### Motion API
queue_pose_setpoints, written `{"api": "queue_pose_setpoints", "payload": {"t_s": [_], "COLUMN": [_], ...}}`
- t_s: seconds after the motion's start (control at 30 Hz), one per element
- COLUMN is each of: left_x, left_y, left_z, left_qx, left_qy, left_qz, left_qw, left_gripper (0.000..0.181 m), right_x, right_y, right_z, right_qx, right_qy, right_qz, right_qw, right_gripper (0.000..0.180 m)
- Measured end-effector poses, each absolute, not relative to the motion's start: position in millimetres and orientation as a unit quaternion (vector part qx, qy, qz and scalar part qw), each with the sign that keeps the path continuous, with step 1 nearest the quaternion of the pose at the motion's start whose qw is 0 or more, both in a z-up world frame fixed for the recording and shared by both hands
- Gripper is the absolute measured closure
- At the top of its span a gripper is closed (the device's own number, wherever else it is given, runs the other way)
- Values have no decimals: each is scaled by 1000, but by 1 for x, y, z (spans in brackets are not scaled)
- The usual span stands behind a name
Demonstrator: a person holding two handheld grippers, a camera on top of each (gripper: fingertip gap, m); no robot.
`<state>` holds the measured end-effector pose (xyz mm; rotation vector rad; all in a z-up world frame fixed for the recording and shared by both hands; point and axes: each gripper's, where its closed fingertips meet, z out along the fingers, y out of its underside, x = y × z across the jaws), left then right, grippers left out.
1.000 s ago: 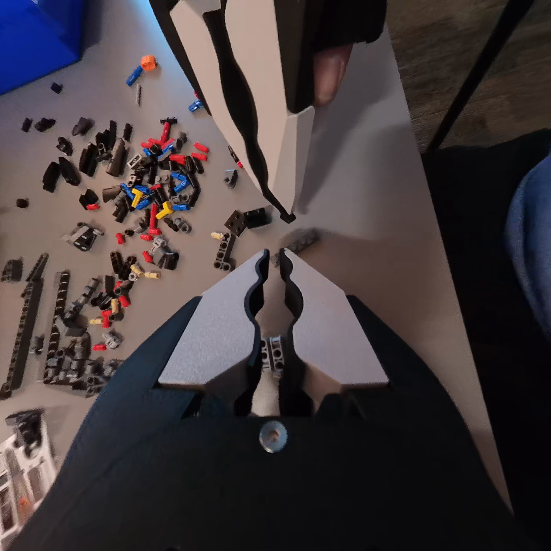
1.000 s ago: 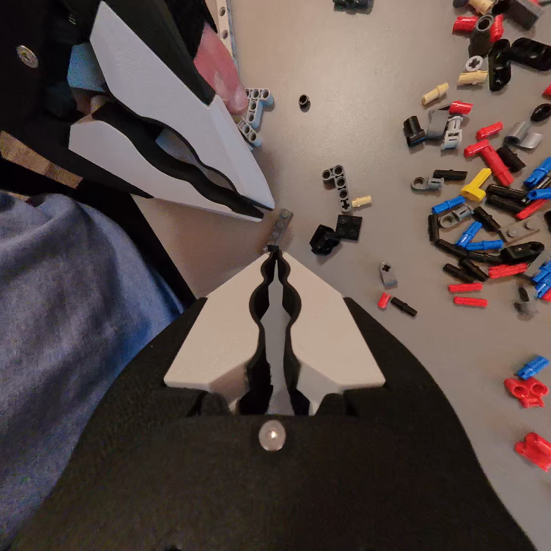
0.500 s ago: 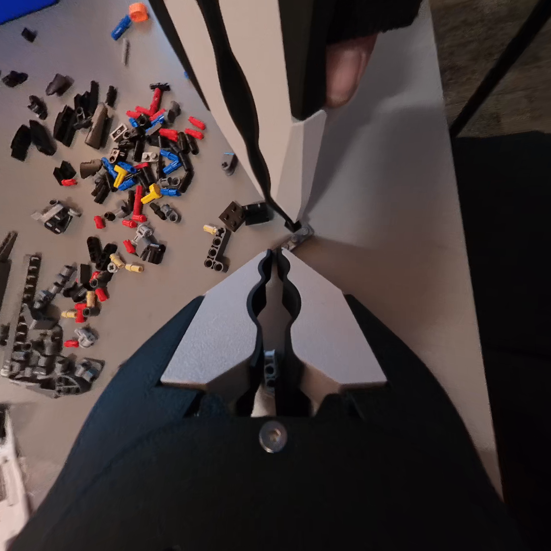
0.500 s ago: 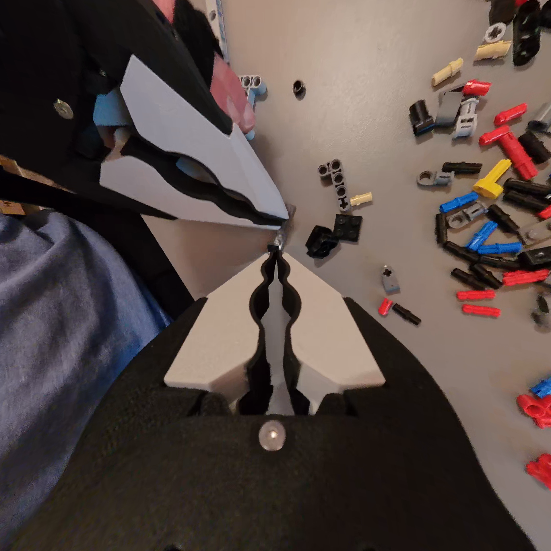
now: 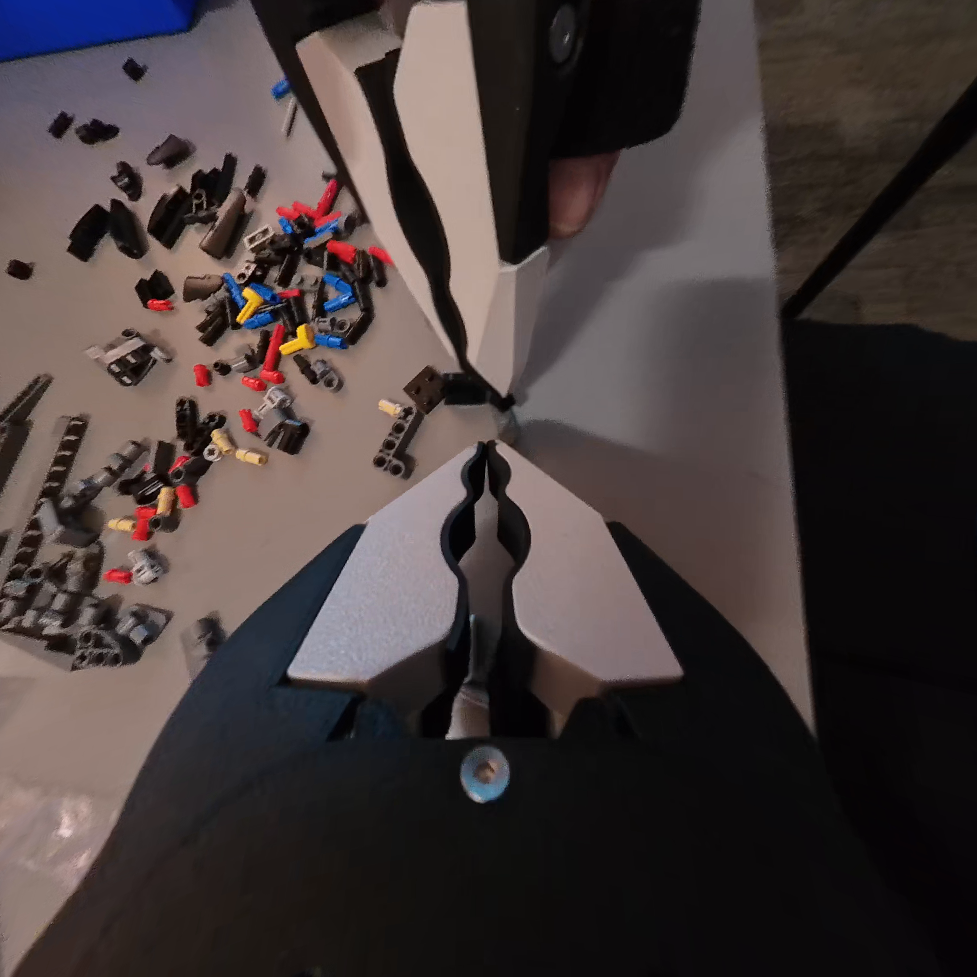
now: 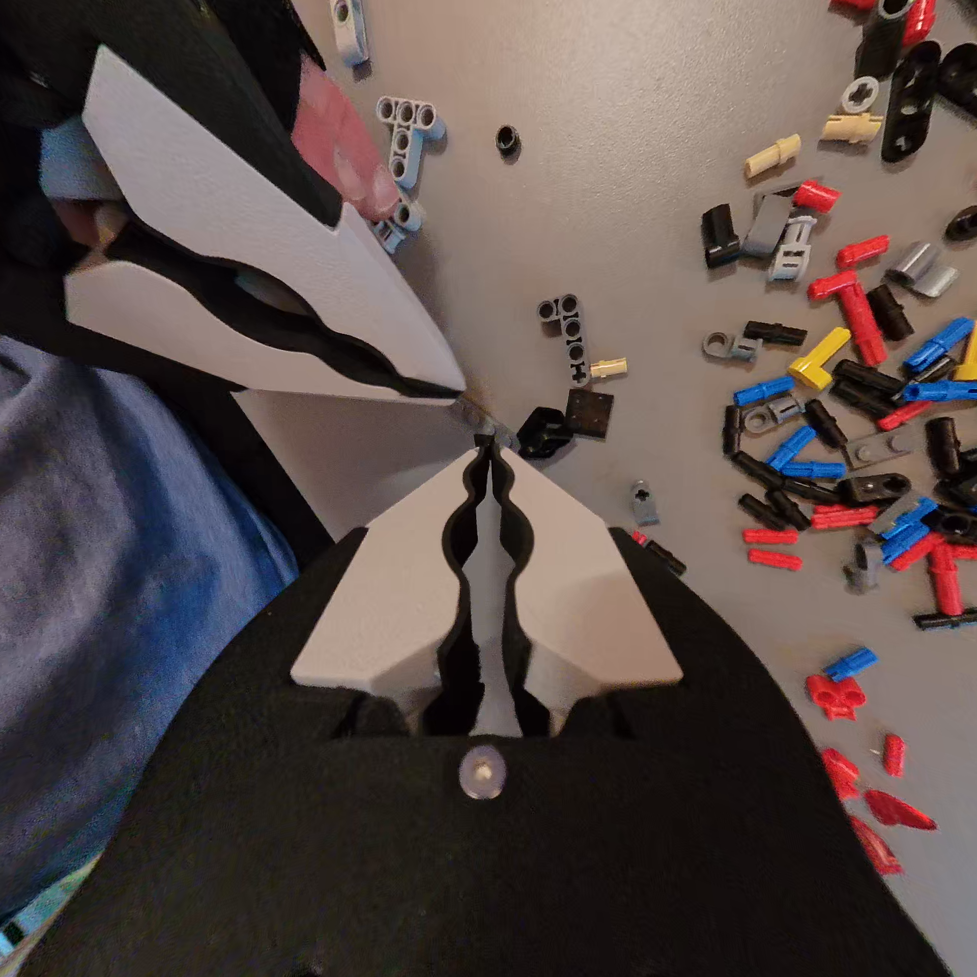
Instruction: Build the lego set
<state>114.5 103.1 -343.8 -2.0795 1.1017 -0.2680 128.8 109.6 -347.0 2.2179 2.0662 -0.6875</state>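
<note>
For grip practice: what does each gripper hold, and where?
Right gripper pinches a small black piece, part unclear; left gripper reaches the grey plate, grip uncertain.

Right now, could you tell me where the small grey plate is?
In the right wrist view, the grey plate sits between both gripper tips, just left of the black brick.

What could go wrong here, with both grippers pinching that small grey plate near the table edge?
1. The grey plate is held only by the very tips of the left gripper and the right gripper, so it may twist or pop free.
2. It sits close to the table edge and could drop off.
3. The black brick alongside may get knocked.
</note>
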Motion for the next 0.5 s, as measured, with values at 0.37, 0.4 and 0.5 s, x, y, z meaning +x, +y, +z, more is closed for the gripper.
{"api": "queue_pose_setpoints", "payload": {"t_s": [0.37,0.4,0.5], "left_x": [124,124,122], "left_y": [97,97,99], "left_z": [-357,-357,-357], "left_qx": [-803,-802,-801], "left_qy": [459,461,464], "left_qz": [-77,-76,-76], "left_qw": [372,372,370], "left_gripper": [181,181,181], "right_x": [129,128,123], "right_y": [113,113,114], "right_z": [-353,-353,-350], "right_qx": [575,559,536], "right_qy": [801,814,829], "right_qz": [-164,-160,-161], "right_qw": [22,20,18], "right_gripper": [180,180,180]}}
